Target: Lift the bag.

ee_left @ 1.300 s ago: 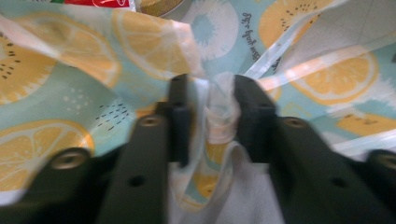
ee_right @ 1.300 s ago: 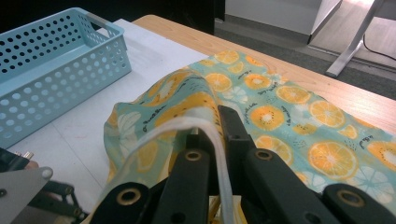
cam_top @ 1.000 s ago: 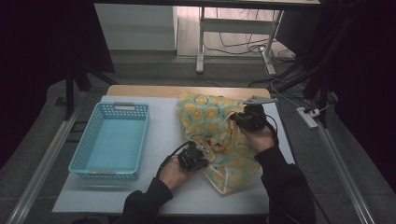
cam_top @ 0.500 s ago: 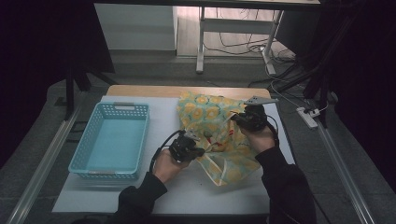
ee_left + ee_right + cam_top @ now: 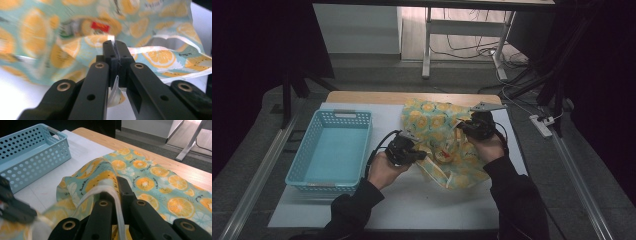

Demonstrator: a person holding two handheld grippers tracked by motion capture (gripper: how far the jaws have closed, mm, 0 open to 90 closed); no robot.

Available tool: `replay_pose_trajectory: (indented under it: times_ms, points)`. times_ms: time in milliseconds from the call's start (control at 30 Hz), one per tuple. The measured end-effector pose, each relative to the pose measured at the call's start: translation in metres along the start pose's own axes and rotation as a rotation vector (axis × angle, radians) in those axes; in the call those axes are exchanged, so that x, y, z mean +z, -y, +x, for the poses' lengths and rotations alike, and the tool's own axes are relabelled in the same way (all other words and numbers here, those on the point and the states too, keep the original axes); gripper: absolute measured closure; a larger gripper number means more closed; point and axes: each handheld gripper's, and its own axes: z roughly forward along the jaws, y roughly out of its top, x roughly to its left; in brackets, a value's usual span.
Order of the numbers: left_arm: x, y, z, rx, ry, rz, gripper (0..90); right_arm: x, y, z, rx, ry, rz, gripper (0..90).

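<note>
A white table [image 5: 422, 200] carries a lemon-print cloth [image 5: 437, 120] rumpled over its right half, with a blue basket [image 5: 332, 150] sitting empty just left of it. The left gripper [image 5: 114, 46] has its jaws clamped on the cloth's white-trimmed edge, and the right gripper [image 5: 113, 188] is pinched shut on another hem, so I'd guess the fabric is being spread or folded. Nothing blocks the way to the basket.
</note>
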Motion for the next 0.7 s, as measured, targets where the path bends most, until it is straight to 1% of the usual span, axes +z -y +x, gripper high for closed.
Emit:
replay_pose_trajectory:
  times_ms: [67,133,167,233,267,333,367,400,433,467,533,567,633,700]
  points:
    - [0.011,0.004,-0.003,0.018,0.003,0.03,88.9,0.0,0.001,0.0,-0.001,0.0,0.002,89.3]
    - [0.019,0.008,-0.005,0.026,0.011,0.035,88.6,0.0,0.001,-0.001,0.003,0.002,0.003,89.3]
    - [0.023,0.009,-0.006,0.034,0.023,0.038,88.5,-0.001,0.001,-0.001,0.002,0.003,0.003,89.2]
    - [0.03,0.009,-0.009,0.05,0.031,0.045,87.8,-0.001,0.002,-0.002,0.005,0.003,0.0,89.3]
    - [0.034,0.009,-0.012,0.056,0.041,0.047,85.6,-0.001,0.002,-0.003,0.005,0.003,0.0,89.3]
    - [0.043,0.009,-0.017,0.072,0.054,0.04,74.7,-0.001,0.002,-0.003,0.005,0.003,0.0,89.3]
    - [0.047,0.008,-0.019,0.081,0.067,0.044,69.6,-0.001,0.002,-0.003,0.004,0.003,0.0,89.3]
    - [0.051,0.008,-0.022,0.092,0.075,0.049,66.4,-0.001,0.002,-0.003,0.004,0.003,0.0,89.3]
    - [0.055,0.007,-0.024,0.112,0.075,0.058,62.4,-0.001,0.002,-0.002,0.004,0.002,0.0,89.3]
    - [0.059,0.007,-0.027,0.122,0.07,0.066,57.9,-0.001,0.002,-0.002,0.003,0.002,0.001,89.2]
    - [0.066,0.007,-0.031,0.14,0.085,0.081,50.4,-0.001,0.002,-0.002,0.003,0.002,0.001,89.3]
    - [0.071,0.007,-0.033,0.153,0.08,0.093,48.0,-0.002,0.002,-0.002,0.003,0.003,0.0,89.3]
    - [0.078,0.008,-0.036,0.165,0.054,0.104,44.3,-0.002,0.002,-0.003,0.003,0.002,-0.001,89.3]
    - [0.084,0.008,-0.036,0.165,0.044,0.111,43.5,-0.002,0.002,-0.003,0.004,0.004,-0.002,89.2]
